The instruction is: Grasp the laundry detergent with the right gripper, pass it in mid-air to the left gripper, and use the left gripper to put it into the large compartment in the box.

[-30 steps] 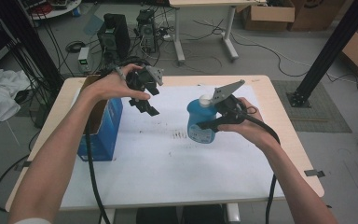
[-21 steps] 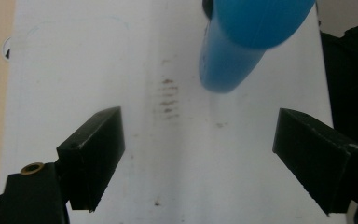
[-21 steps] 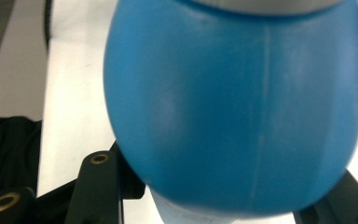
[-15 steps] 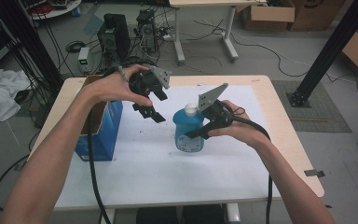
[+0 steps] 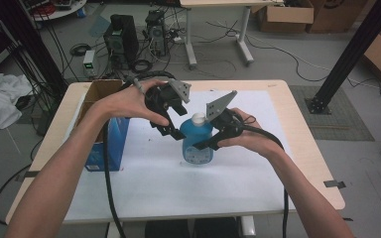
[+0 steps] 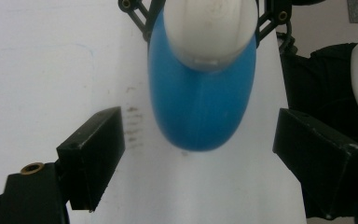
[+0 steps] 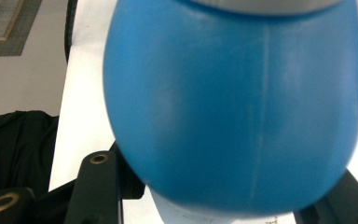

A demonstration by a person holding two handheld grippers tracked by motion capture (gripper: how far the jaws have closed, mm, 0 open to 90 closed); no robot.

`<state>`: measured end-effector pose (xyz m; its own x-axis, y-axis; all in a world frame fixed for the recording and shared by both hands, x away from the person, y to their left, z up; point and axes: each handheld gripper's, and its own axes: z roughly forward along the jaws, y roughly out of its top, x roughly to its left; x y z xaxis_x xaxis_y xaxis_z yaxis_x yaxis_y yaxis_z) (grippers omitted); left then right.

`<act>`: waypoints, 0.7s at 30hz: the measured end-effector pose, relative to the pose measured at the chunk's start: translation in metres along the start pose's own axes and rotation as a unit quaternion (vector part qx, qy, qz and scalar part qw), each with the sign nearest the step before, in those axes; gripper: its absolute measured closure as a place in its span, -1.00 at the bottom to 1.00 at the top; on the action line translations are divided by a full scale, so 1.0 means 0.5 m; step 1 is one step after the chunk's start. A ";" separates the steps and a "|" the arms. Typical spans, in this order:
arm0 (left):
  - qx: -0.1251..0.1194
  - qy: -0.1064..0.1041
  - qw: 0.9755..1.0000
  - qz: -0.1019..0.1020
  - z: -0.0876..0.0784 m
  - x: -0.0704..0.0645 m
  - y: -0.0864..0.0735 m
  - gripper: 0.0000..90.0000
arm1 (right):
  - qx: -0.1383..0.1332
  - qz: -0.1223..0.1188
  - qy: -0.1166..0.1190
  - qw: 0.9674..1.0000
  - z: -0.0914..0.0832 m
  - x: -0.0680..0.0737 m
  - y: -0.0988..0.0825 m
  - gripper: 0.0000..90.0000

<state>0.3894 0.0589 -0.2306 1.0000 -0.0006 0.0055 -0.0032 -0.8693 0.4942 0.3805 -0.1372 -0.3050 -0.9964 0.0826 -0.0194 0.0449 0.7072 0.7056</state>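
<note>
You get even, soft room light in the high view, with no hard shadows on the white sheet; the far left corner of the room falls dark. That view is a little grainy, and straight lines bow slightly toward its edges. In the left gripper view the bottle sits too near the lens and blurs, its cap washed out to pale glare, while the sheet behind stays fairly sharp. In the right gripper view the bottle is soft, its seam only faintly readable.
</note>
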 end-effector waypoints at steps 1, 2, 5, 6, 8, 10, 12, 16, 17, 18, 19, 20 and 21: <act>0.000 0.000 1.000 0.000 0.000 0.000 0.000 -0.62 | 0.000 0.000 0.001 1.000 0.001 0.000 0.000 0.02; 0.002 0.003 1.000 0.000 0.004 0.000 0.002 -0.62 | 0.000 0.000 0.001 1.000 0.001 0.000 0.000 0.02; 0.004 0.009 1.000 0.005 0.017 -0.006 0.012 -0.62 | -0.002 0.000 0.003 1.000 0.004 0.002 0.001 0.02; 0.004 0.009 1.000 0.005 0.017 -0.006 0.012 -0.62 | -0.002 0.000 0.003 1.000 0.004 0.002 0.001 0.02; -0.001 0.008 1.000 0.007 0.024 -0.009 0.017 -0.62 | -0.005 0.002 0.004 1.000 0.007 0.001 0.000 0.02; 0.001 0.006 1.000 0.007 0.032 -0.011 0.019 -0.62 | -0.006 0.004 0.006 1.000 0.010 0.001 -0.003 0.02; 0.006 0.005 1.000 0.005 0.041 -0.010 0.019 -0.62 | -0.004 0.003 0.006 1.000 0.013 0.001 -0.005 0.02; 0.009 0.002 1.000 0.001 0.057 -0.013 0.023 -0.62 | -0.004 0.003 0.008 1.000 0.018 0.003 -0.010 0.02; 0.009 0.000 1.000 0.002 0.060 -0.013 0.024 -0.62 | -0.004 0.002 0.008 1.000 0.019 0.003 -0.011 0.02; 0.010 -0.002 1.000 0.003 0.063 -0.014 0.025 -0.62 | -0.005 0.002 0.007 1.000 0.020 0.003 -0.010 0.02; 0.014 0.000 1.000 0.004 0.066 -0.014 0.026 -0.62 | -0.005 0.000 0.007 1.000 0.021 0.003 -0.010 0.02; 0.014 0.001 1.000 0.002 0.069 -0.014 0.027 -0.62 | -0.005 0.001 0.007 1.000 0.021 0.003 -0.010 0.02; 0.013 0.001 1.000 0.000 0.070 -0.013 0.027 -0.62 | -0.006 0.002 0.007 1.000 0.022 0.003 -0.010 0.02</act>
<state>0.3829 0.0297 -0.2546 1.0000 0.0001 0.0068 -0.0031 -0.8820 0.4712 0.3797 -0.1330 -0.3160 -0.9971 0.0755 -0.0070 0.0478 0.6981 0.7144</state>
